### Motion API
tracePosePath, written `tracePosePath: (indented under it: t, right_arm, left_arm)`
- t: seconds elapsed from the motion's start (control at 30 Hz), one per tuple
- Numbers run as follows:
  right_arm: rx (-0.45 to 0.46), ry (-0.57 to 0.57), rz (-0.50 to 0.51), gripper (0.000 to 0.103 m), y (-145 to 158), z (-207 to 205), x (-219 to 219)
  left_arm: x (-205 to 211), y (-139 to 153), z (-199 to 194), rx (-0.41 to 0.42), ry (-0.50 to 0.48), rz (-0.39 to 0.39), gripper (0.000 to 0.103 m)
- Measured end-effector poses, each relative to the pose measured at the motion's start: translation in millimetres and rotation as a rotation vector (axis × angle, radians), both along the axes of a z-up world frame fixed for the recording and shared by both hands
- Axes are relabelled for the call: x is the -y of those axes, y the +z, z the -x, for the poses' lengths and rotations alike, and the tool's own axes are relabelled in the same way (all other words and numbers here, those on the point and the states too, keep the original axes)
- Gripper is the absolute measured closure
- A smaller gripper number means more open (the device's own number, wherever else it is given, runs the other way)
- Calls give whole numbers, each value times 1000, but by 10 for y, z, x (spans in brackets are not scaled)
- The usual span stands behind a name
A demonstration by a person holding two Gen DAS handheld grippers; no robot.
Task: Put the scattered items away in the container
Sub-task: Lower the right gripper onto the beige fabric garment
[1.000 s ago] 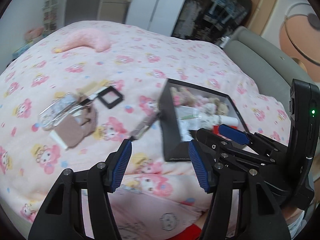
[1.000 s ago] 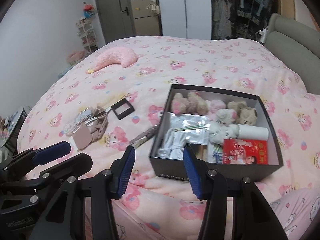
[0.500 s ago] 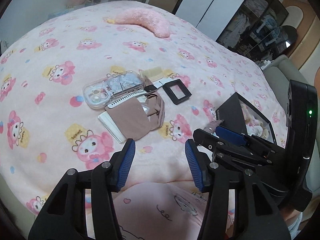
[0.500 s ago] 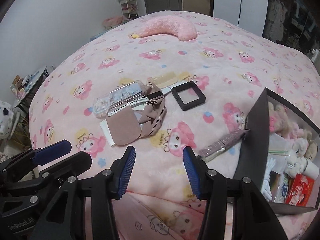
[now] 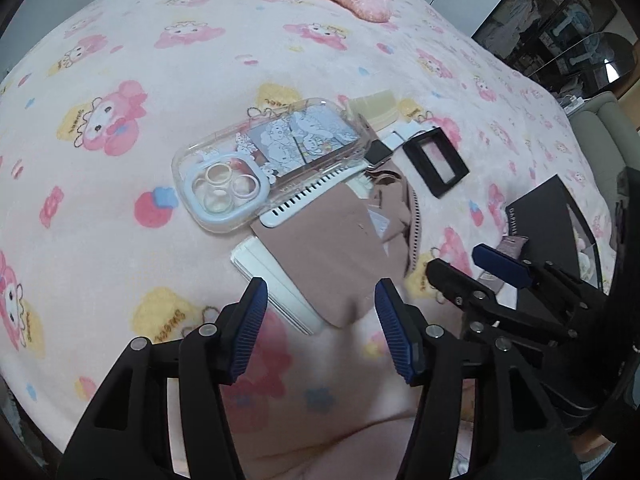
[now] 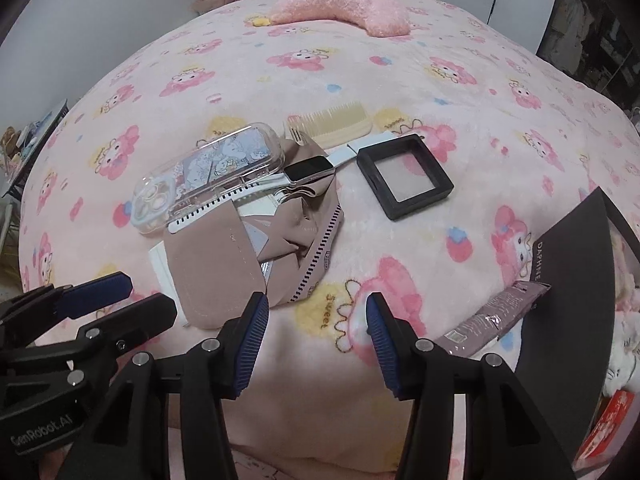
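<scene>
A pile of loose items lies on the pink bed: a clear phone case (image 5: 260, 168) (image 6: 208, 178), a white smartwatch (image 6: 310, 169), a taupe fabric pouch (image 5: 332, 256) (image 6: 256, 256) over a white flat box (image 5: 276, 284), a cream comb (image 6: 332, 124) and a small black frame box (image 6: 404, 178) (image 5: 436, 162). A purple sachet (image 6: 492, 316) leans on the black container box (image 6: 576, 280) (image 5: 544, 216) at the right. My left gripper (image 5: 318, 324) is open, just short of the pouch. My right gripper (image 6: 316, 334) is open and empty beside the pouch.
A pink crescent plush pillow (image 6: 344, 8) lies at the far side of the bed. The black box holds plush toys and a red packet (image 6: 608, 424). A wardrobe and shelves stand behind the bed. The bed edge falls away at the left.
Both grippers have swung left from the black box and moved in close over the pile of loose items. Both stay open and empty.
</scene>
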State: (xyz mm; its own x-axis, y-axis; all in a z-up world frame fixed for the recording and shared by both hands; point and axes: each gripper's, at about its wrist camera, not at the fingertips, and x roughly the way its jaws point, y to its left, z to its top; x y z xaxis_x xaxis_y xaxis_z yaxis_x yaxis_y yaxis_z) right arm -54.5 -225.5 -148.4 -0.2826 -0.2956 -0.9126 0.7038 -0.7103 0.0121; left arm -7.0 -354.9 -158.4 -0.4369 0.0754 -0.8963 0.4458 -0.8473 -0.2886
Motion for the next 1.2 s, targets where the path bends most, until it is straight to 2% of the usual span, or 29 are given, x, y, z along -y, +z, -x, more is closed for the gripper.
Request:
tracePosePath:
  t: [0.13,0.33,0.4,0.47,0.5,0.57,0.67,0.83,0.9,1.0,1.07,1.13,1.2]
  right_arm:
    - [3,-10,-25,54,-129,131,89]
    - [29,-12,-33,54,-359,293,208]
    - [43,-6,-18,54,-433,342,235]
    - [71,-5,-1,54,-518,392,242]
    - [98,-7,19,57,-549,420,226]
    - [180,-13,88,78,-571,472,170]
    - [234,-4,145,93,-518,457,134]
    - [290,73,215,98,-351,252,147]
    - [283,95,212,98,-290,153,143]
    - [365,127,263,98,-231,18,95]
    - [348,138,264,98,-174,-31,60]
    - [270,123,231,98,-121,-73,30]
    - [228,90,226,96,-121,14,-30]
  left_arm:
    - [122,-133,158,16,-14,-33,43]
    - [191,-203,373,23,-23,-27,37]
    - [197,-236,420,37,-14,-21,37]
    - [188,-261,434,53,0,-3,45]
    - [176,-263,430,59,6,13,47]
    - [159,-252,409,63,17,35,53]
    - [138,-214,368,61,21,42,58]
    - [90,-137,263,48,-15,3,68]
    - [104,-116,195,35,-22,-43,68]
    - [100,-27,81,-17,-27,-94,68]
    - [104,22,31,-37,-17,-107,68]
    - [133,41,25,-59,-13,-120,68]
    - [191,-18,74,-36,11,-110,68]
